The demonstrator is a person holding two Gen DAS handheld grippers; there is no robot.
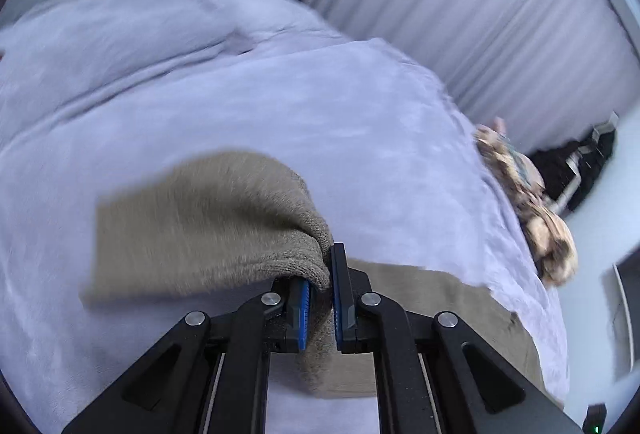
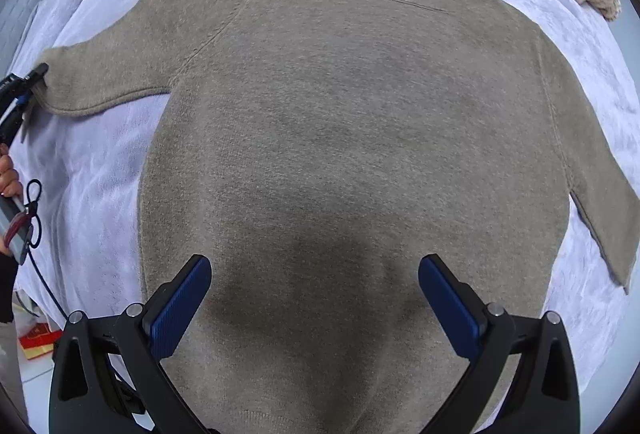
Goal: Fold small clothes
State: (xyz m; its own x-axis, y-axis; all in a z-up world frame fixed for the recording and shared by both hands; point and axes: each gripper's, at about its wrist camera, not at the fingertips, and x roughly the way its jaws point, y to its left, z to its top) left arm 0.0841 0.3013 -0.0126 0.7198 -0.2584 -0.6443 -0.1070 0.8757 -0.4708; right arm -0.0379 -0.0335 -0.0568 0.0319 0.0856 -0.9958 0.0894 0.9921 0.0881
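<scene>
While your left gripper [image 1: 326, 282] pinches the sweater's [image 2: 352, 153] sleeve cuff [image 1: 304, 254] at nine o'clock, your right gripper [image 2: 316, 298] hangs spread wide over its hem at six. The sweater lies flat on the lavender blanket [image 2: 104, 161].

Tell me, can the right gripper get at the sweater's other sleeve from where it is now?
Probably yes: the right gripper is open over the sweater, and the free sleeve lies flat and uncovered.

Both wrist views close over sweater [image 2: 340, 153]
</scene>
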